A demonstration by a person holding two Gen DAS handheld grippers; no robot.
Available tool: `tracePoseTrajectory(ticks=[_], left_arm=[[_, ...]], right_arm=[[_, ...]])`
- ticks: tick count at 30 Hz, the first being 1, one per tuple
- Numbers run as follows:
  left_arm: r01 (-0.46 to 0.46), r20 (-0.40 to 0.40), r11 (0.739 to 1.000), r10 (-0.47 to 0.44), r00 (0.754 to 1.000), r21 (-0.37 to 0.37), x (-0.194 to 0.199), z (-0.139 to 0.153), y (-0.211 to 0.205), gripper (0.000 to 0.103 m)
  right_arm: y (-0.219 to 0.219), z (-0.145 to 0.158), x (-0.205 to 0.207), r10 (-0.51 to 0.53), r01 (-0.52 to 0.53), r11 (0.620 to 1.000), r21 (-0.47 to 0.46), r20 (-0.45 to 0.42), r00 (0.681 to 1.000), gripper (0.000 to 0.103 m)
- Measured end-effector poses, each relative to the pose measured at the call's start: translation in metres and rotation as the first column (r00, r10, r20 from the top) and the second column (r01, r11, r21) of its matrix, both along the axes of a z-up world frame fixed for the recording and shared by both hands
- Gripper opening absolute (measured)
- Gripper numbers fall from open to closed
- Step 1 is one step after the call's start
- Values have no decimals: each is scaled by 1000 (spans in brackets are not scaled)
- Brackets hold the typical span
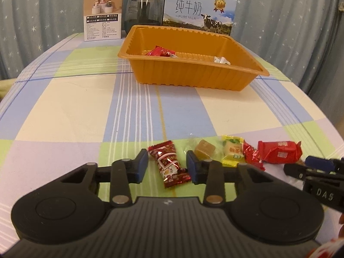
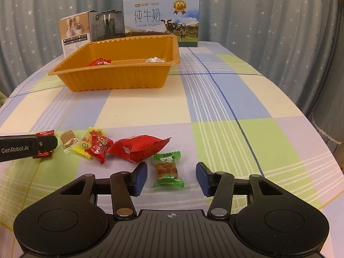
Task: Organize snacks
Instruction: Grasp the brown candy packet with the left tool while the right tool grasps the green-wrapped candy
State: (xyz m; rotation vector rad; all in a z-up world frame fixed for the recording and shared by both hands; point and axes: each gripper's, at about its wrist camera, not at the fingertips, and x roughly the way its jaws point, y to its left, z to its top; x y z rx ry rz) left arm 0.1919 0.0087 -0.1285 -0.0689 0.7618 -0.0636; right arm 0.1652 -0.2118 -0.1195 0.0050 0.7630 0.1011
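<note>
We hold our left gripper low over the checked cloth, its blue pads either side of a dark red candy. A gap shows between each pad and the wrapper, so the jaws are spread a little and not pressing. To its right lies a row of snacks: a clear-wrapped brown candy, a yellow one, a crinkled red one and a red packet, each touching or just beside the next.

Our right gripper stands with jaws spread wide around a green candy, clear cloth on both sides of it, more on the right. The red packet's corner lies just beside the left pad.

The orange tray sits well apart from the row, toward the far edge of the table, with a broad stretch of bare cloth between. Inside it are a red candy on the left and a silvery one on the right; the rest of its floor is free. Behind it stand a white box, a dark jar and a milk carton, close to the tray's back rim. In the right view, open cloth runs to the table's right edge, where it falls away before the starred curtain.
</note>
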Motion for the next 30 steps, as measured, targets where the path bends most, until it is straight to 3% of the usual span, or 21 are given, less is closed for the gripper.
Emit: tracePoseTrajectory(ticks=[2,12,16,21,30], left_arm=[[7,-4,1000,-7,1000,18,-3,0,0,21],[38,-12,999,-38,999,33,-14,2,-2,20],[43,-15,999,-43,999,26,-16,3,-3,20],[51,-18,998,-51,999,26,-19,4,-5,19],[69,-4,997,-69,998,20,-25,12,-9,19]], right_arm=[[0,0,0,3,-3,1000,4,1,1000,51],[4,0,0,26,-26,1000,5,-2,1000,49],[7,1,0,37,-37,999,-3,-7,999,24],[6,4,-4,19,-20,1000,-5,-14,1000,22],[1,20,-18,-23,27,998,-65,54,998,22]])
